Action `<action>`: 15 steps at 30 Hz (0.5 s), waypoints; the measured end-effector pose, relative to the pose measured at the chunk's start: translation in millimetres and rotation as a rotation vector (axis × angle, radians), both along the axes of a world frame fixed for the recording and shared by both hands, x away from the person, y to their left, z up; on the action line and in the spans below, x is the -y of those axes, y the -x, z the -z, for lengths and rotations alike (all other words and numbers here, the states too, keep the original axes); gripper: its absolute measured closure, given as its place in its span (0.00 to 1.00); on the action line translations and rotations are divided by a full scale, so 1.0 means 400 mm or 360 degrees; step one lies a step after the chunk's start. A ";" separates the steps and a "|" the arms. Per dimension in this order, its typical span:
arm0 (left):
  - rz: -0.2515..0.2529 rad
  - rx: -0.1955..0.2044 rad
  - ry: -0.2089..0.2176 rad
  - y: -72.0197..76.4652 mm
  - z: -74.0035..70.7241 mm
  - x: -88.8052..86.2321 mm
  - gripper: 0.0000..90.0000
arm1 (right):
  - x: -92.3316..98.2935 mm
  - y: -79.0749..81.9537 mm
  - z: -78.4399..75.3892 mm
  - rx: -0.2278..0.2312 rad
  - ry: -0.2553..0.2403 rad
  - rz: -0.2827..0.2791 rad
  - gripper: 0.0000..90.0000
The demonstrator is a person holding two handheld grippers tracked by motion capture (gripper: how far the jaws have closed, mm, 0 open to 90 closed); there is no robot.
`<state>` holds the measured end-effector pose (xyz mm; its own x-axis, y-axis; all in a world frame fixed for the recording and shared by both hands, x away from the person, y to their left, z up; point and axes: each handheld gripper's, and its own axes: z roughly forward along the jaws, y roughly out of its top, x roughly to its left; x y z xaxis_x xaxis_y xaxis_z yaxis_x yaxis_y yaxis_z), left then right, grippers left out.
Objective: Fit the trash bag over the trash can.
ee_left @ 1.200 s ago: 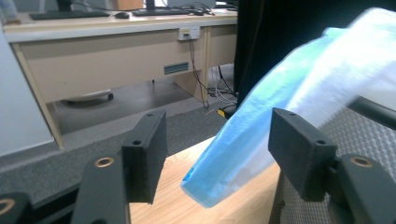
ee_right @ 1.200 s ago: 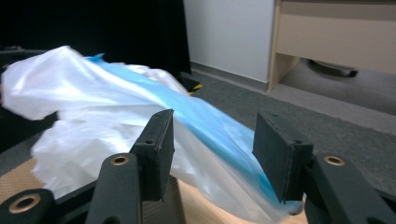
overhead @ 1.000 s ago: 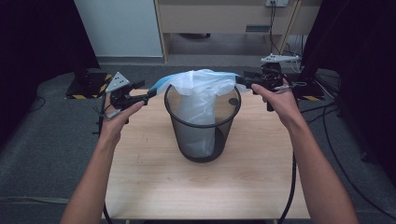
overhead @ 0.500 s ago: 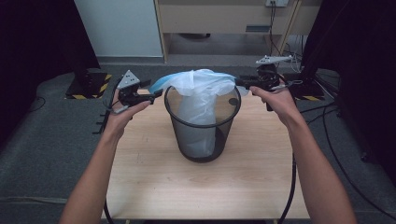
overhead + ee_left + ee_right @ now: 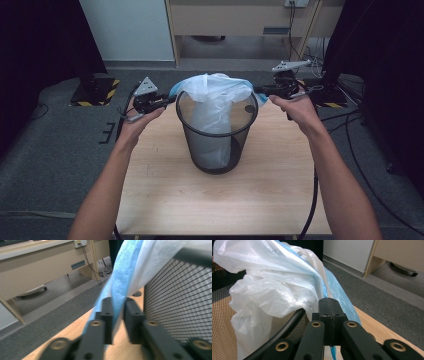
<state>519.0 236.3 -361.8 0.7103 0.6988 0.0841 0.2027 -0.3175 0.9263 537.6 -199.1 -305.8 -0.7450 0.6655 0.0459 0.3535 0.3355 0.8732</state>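
Observation:
A black mesh bin point(image 5: 215, 145) stands in the middle of the wooden table point(image 5: 225, 200). A white plastic bag with a blue edge point(image 5: 215, 95) sits in it and bulges above the rim. My left gripper point(image 5: 172, 98) is at the bin's left rim. In the left gripper view its jaws point(image 5: 117, 302) have just closed on the bag's blue edge point(image 5: 125, 270), beside the mesh wall point(image 5: 180, 302). My right gripper point(image 5: 257, 91) is at the right rim. Its jaws point(image 5: 329, 301) have just closed tight, and blue film pokes out below them, next to the bag point(image 5: 269, 290) and the rim point(image 5: 287, 325).
The table's far edge runs just behind the bin, with a round hole point(image 5: 249, 108) near the right rim. Beyond it lie grey carpet, a wooden desk point(image 5: 240, 20) and hanging cables point(image 5: 292, 20). Dark stands point(image 5: 95, 92) flank both sides.
My left gripper has moved right, in to the bin's rim, and shut on the bag's blue edge. My right gripper stayed put and shut on the bag's edge.

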 end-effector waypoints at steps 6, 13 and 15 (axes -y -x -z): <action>0.0015 0.0011 0.0075 0.047 -0.038 -0.006 1.00 | 0.025 0.037 -0.014 0.0028 -0.0035 -0.0005 1.00; 0.0079 0.0110 0.0052 0.121 -0.079 0.000 1.00 | 0.060 0.103 -0.011 0.0064 -0.0043 -0.0044 1.00; 0.0086 0.0118 0.0041 0.135 -0.077 0.003 1.00 | 0.066 0.115 -0.006 0.0063 -0.0052 -0.0050 1.00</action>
